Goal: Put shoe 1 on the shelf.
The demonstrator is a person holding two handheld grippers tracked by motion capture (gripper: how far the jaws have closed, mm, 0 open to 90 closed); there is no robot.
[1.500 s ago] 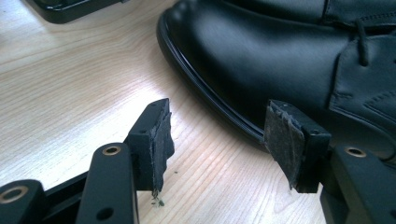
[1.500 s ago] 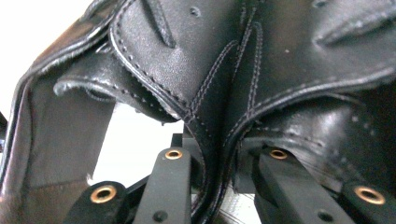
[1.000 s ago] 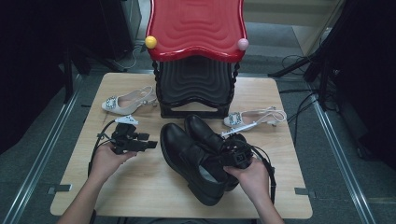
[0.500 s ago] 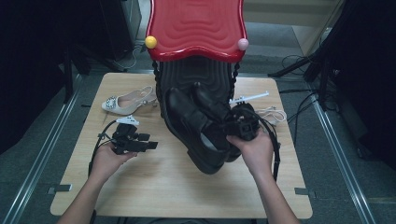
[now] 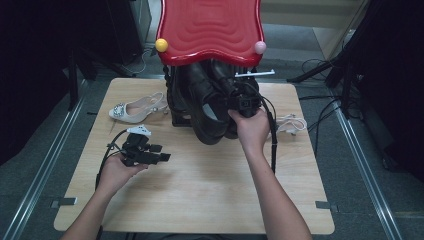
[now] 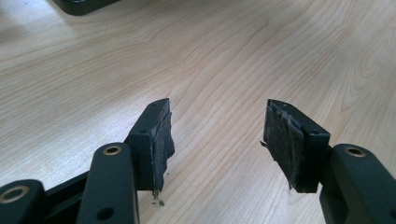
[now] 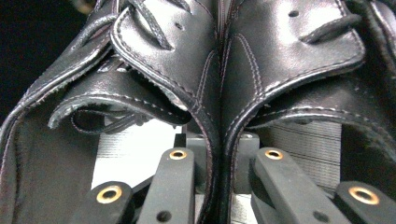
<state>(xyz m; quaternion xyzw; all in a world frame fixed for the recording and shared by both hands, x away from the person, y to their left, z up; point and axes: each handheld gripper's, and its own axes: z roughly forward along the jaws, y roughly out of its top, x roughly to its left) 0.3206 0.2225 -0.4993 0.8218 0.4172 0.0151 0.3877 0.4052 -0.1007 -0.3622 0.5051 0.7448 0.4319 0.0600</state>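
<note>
Right claw (image 5: 239, 95) pinching the inner collars of both black boots (image 5: 210, 107) together, pair lifted clear of the desk (image 5: 200, 200), toes hanging below the claw, heels just under the red shelf top (image 5: 210, 27) of the black rack (image 5: 175, 107). Left claw (image 6: 217, 140) spread wide, nothing between its pads, low over bare wood. Beige slingback (image 5: 135, 109) lying beyond the left claw, near the rack.
</note>
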